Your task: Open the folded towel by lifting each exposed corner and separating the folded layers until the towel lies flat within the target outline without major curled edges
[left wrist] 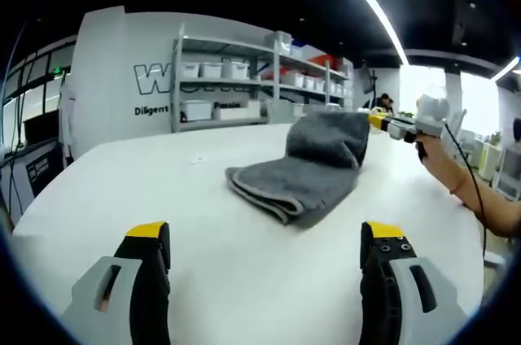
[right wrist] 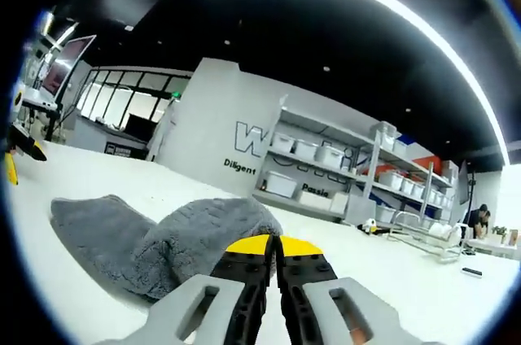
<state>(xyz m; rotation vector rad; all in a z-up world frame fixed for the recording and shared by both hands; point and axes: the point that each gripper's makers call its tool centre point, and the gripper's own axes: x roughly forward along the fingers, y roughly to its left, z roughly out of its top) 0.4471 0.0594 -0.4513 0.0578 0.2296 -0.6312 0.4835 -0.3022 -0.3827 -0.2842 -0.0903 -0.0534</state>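
My right gripper (right wrist: pixel 273 241), jaws pinched together on the grey towel (left wrist: pixel 305 168), lifts one corner off the white worktop (left wrist: pixel 163 182), a hand (left wrist: pixel 430 150) behind it. My left gripper (left wrist: pixel 267 239) hovers low, jaws spread wide apart, short of the folded towel.

White table (left wrist: pixel 163 190) bearing a grey folded towel (left wrist: pixel 305 174), lying toward the table's far side, one corner raised off the surface.
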